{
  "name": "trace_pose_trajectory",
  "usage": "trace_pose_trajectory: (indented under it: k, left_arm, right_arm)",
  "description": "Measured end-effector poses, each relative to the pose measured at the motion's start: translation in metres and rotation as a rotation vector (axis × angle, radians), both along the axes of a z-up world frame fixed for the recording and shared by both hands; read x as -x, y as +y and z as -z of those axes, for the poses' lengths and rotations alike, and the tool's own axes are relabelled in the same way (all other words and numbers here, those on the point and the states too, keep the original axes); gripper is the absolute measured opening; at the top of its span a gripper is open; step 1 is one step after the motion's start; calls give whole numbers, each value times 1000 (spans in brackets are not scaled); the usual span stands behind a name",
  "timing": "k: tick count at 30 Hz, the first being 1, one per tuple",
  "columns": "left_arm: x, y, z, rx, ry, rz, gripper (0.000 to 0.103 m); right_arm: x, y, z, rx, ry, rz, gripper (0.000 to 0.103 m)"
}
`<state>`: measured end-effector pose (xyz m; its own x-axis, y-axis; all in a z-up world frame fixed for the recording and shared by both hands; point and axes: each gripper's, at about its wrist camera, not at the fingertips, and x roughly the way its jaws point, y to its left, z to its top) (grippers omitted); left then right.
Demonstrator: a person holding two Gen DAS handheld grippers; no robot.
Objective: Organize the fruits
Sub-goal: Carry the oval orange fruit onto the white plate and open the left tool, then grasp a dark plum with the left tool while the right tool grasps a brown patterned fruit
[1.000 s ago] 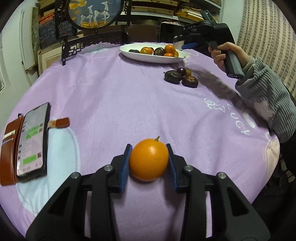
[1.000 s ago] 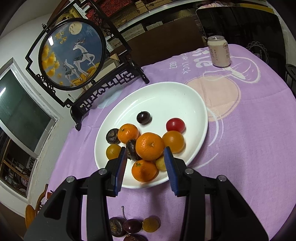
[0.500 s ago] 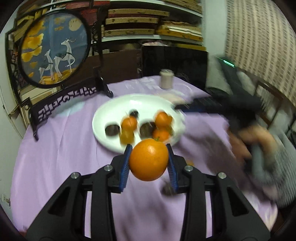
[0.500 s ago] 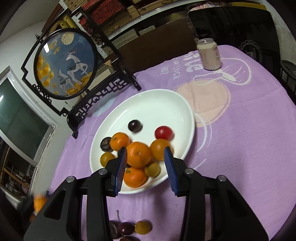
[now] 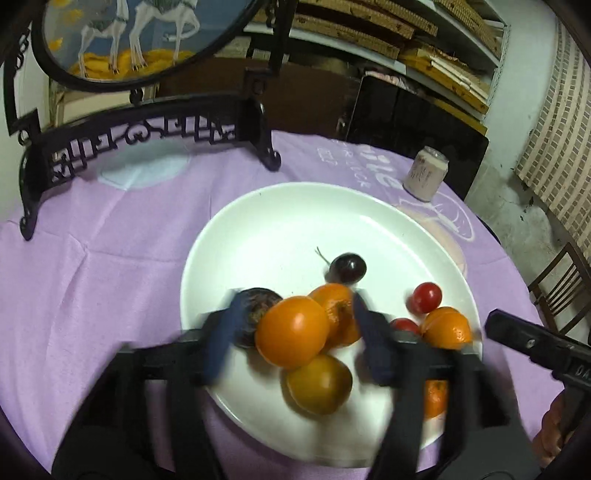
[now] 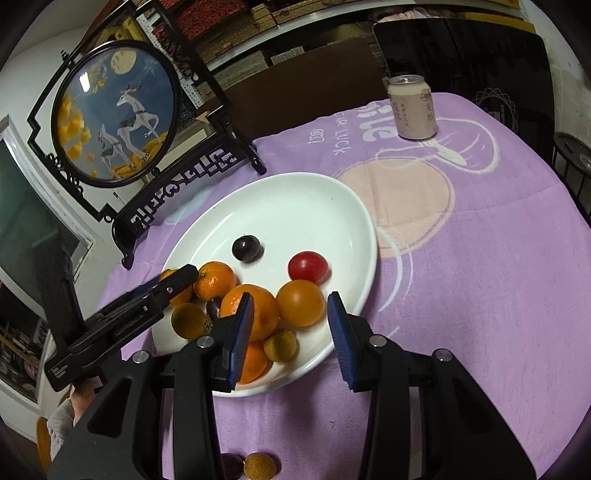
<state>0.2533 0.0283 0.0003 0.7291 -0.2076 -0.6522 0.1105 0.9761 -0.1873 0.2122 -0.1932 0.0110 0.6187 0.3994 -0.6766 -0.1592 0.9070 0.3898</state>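
Over the white plate (image 5: 266, 229), the left claw (image 5: 295, 332) has just been opening, its pads clear of the orange (image 5: 291, 332) between them among the plate's fruit. The right claw (image 6: 291, 325) hovers released at the plate's near rim.

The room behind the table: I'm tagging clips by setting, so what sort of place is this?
Probably a lived-in home room, part dining, part storage. A round table under a purple cloth carries a white plate of fruit, a decorative deer screen stands beside it, and shelves of stacked flat boxes line the wall.
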Motion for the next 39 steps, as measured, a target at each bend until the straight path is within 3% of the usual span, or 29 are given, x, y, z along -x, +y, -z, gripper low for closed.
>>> trace_pose_trajectory:
  k: [5,7,11,16,18,21,27,31,39]
  left_arm:
    - [10,9,-11,10,-12,-27,81]
    - [18,12,-12,-14,-9,-56,89]
    - [58,20,-16,-82,-53,-102,98]
    - [106,28,-11,-111,-58,-127,101]
    - [122,28,-6,-108,-28,-110,101]
    - [147,24,-2,-111,-10,-77,101]
    - [185,0,4,-188,-27,15,101]
    - [193,-22,6,-255,-61,81,101]
    - [188,-46,23,-317,-17,176,101]
  right_arm:
    - [3,5,-1,22,-12,-17,42]
    - [7,4,-5,22,-22,-23,42]
    - [19,6,-11,13,-43,-31,42]
    - [54,9,-3,9,-33,-64,43]
    - [70,8,1,10,-33,-65,45]
    - [97,3,14,42,-31,-49,58]
    - [127,-1,23,62,-23,-58,64]
    - [125,-5,24,55,-16,-42,64]
    - [124,-15,21,-3,4,-25,64]
